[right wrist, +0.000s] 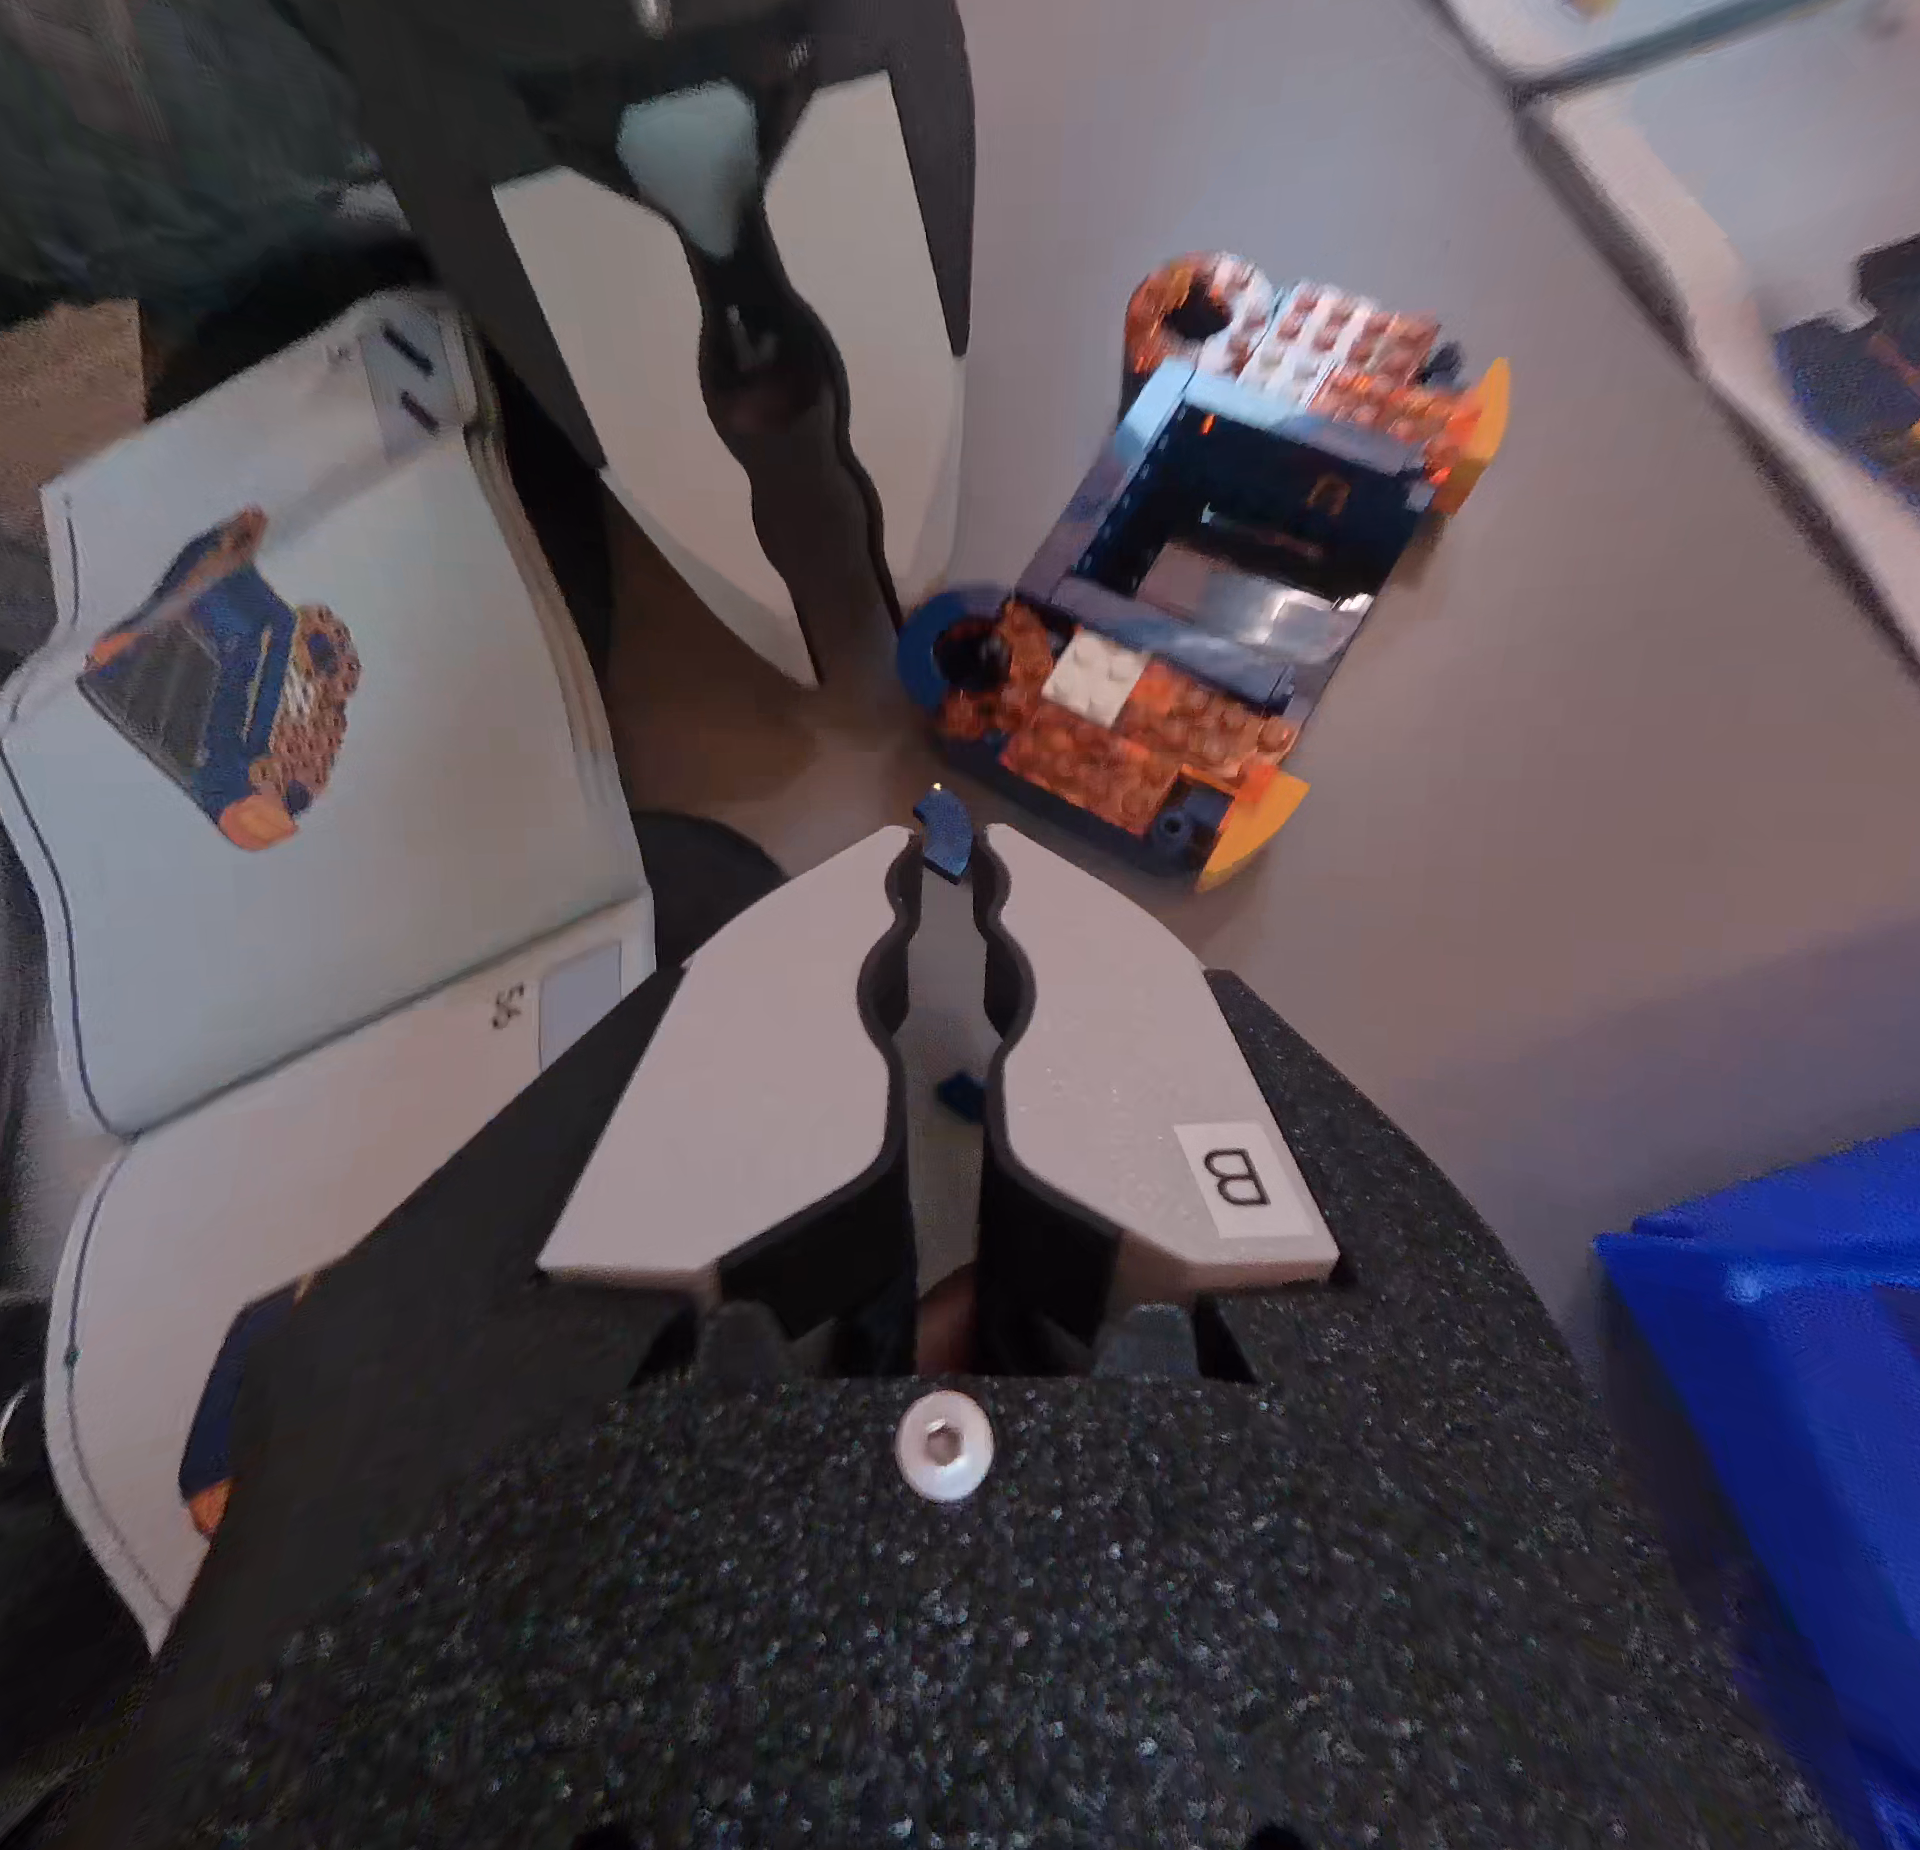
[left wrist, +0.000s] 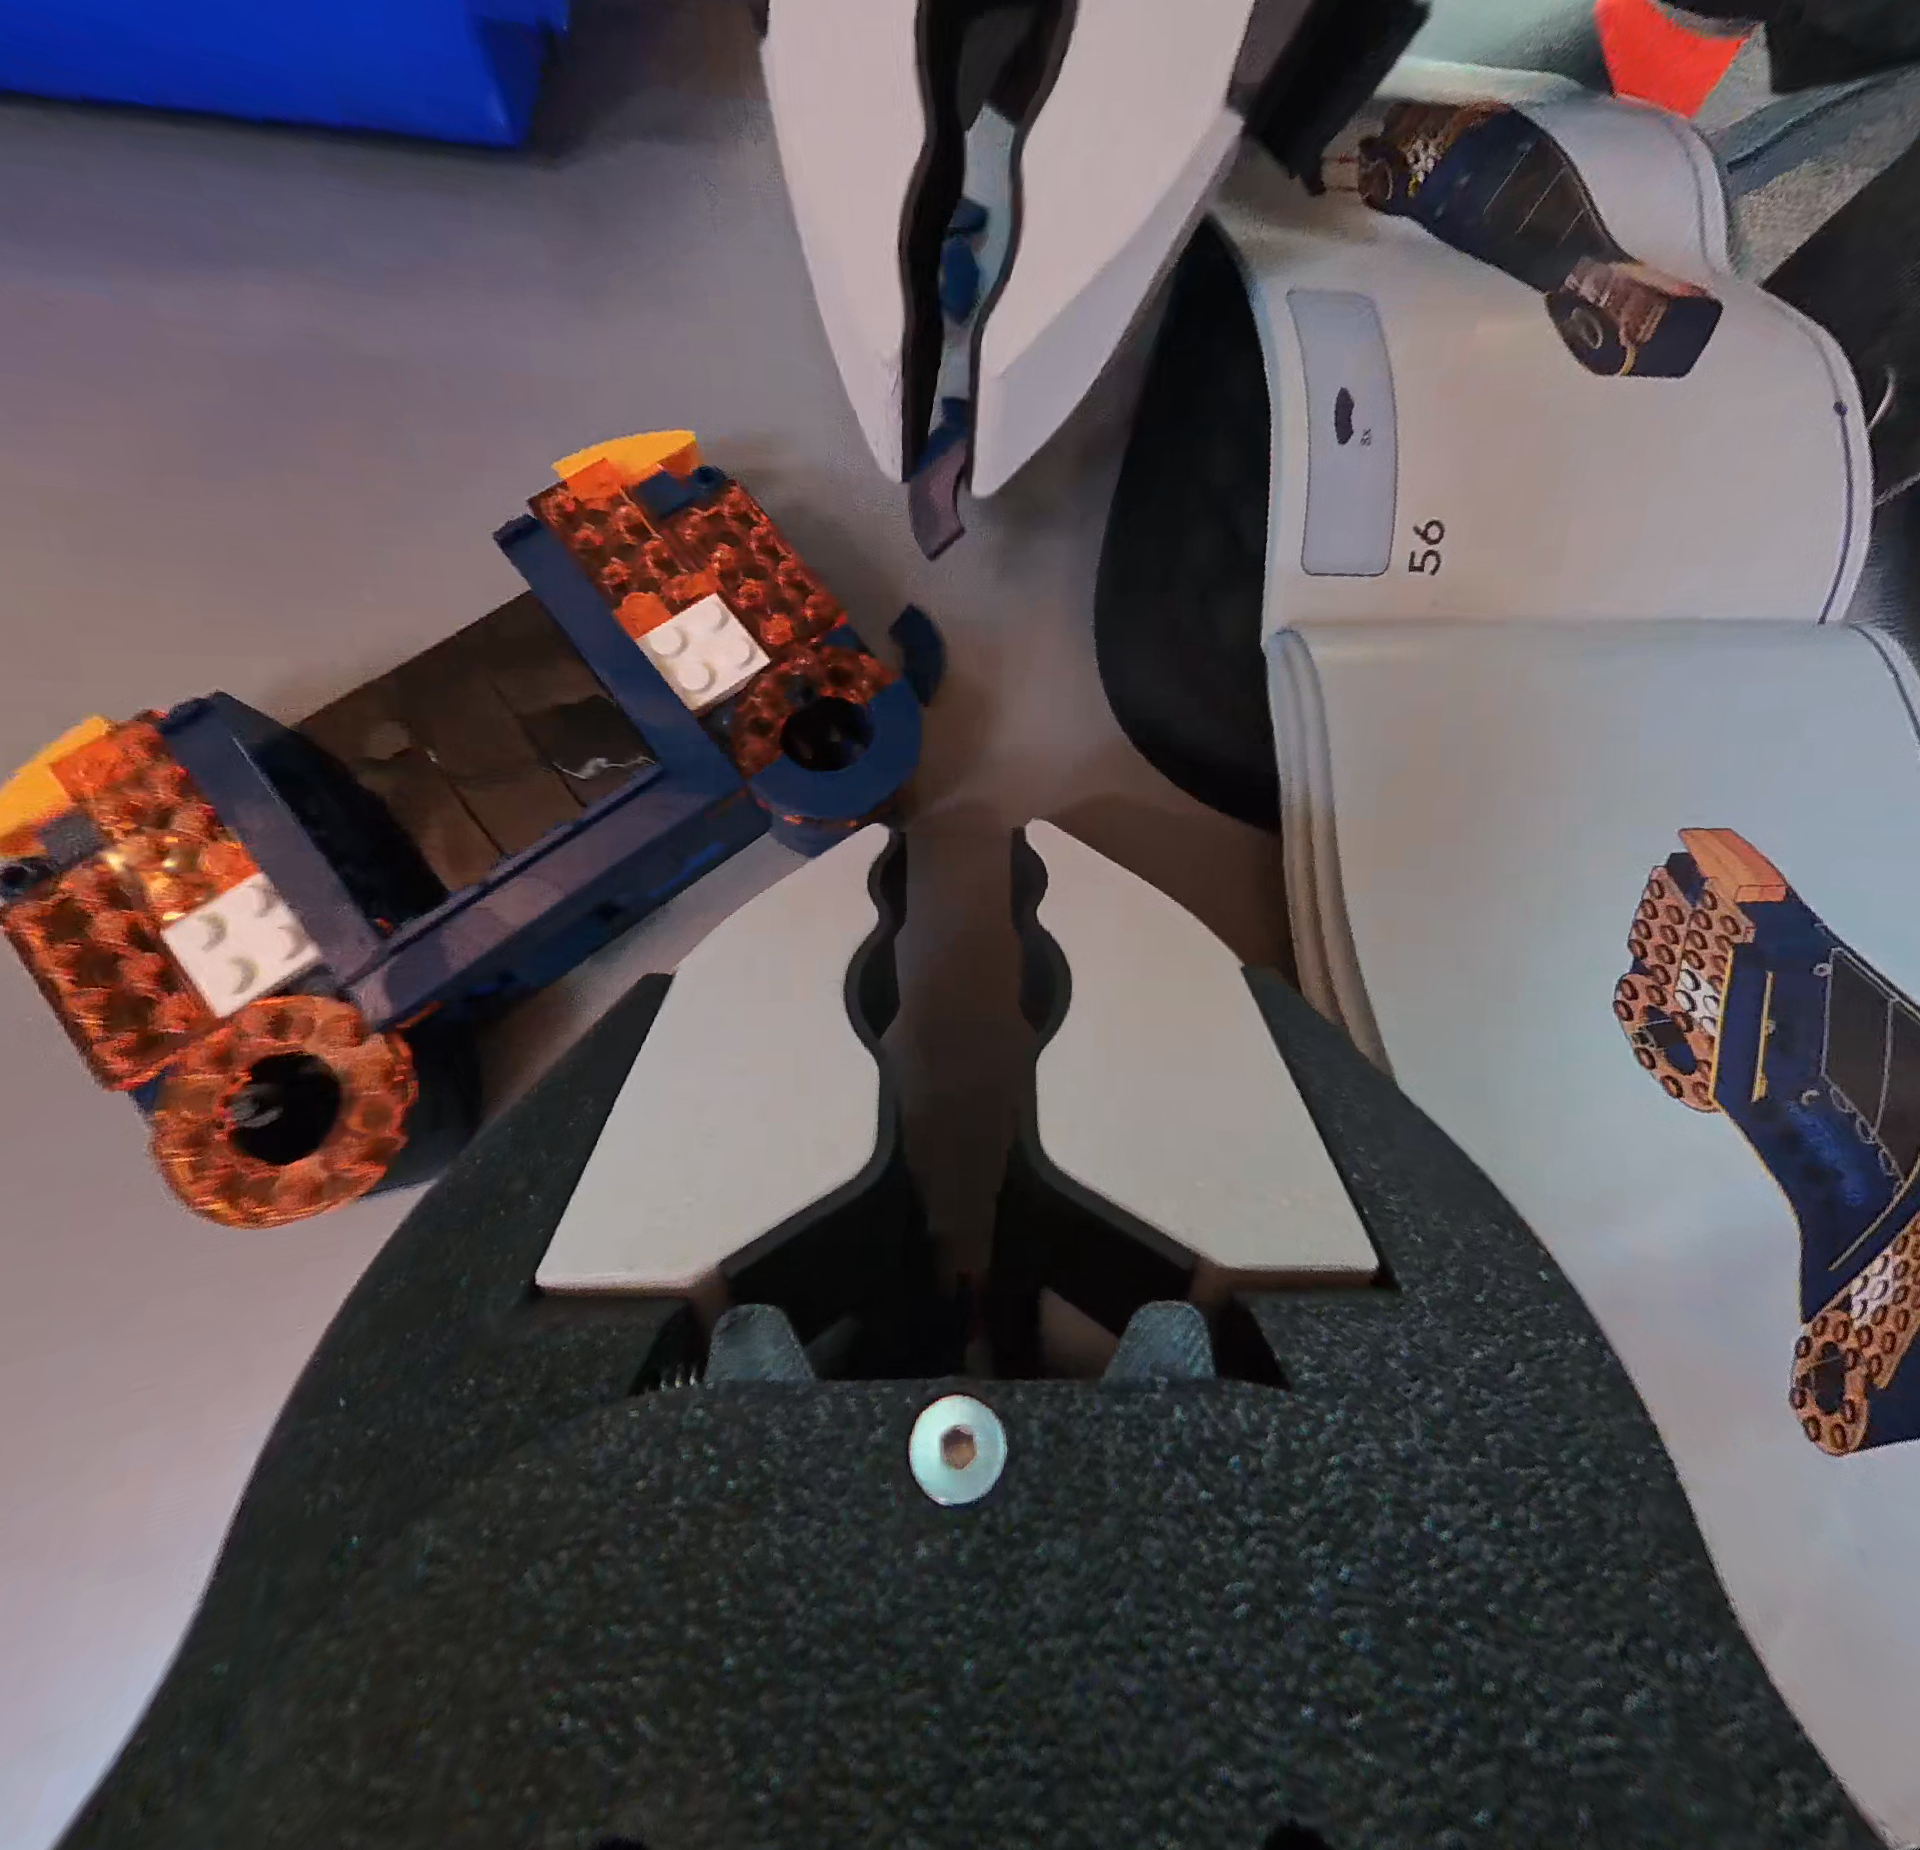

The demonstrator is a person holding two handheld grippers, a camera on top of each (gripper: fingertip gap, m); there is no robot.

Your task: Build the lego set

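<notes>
- The right claw (right wrist: pixel 948 844) pinches a small dark-blue curved plastic piece (right wrist: pixel 943 836) at its very tips, holding it just above the grey table (right wrist: pixel 1558 865) and near the end of the model.
- The left claw (left wrist: pixel 961 839) stands partly open with nothing between its jaws, tips just beside the model's nearer end and facing the right claw across a narrow gap.
- The half-built model (left wrist: pixel 447 824), a dark-blue plastic frame with translucent orange studded blocks and a white square plate at each end, lies on the table between the two claws and a blue plastic bin (right wrist: pixel 1787 1437) at the table's far side.
- A dark-blue arch (left wrist: pixel 842 772) already rings the round hole at the model's nearer end; a second small dark-blue curved piece (left wrist: pixel 920 647) sits just beside that arch, though whether it is attached or loose cannot be told.
- An open white instruction booklet (left wrist: pixel 1558 813) lies alongside the claws, showing pictures of the same build.
- The step in hand looks like seating the curved piece on the end of the model: it would go best with the left claw bracing the frame first, so the model does not slide, and the piece turned to match the arch's curve before pressing straight down.
- The grip is shallow, so a sideways push may twist the piece out.
</notes>
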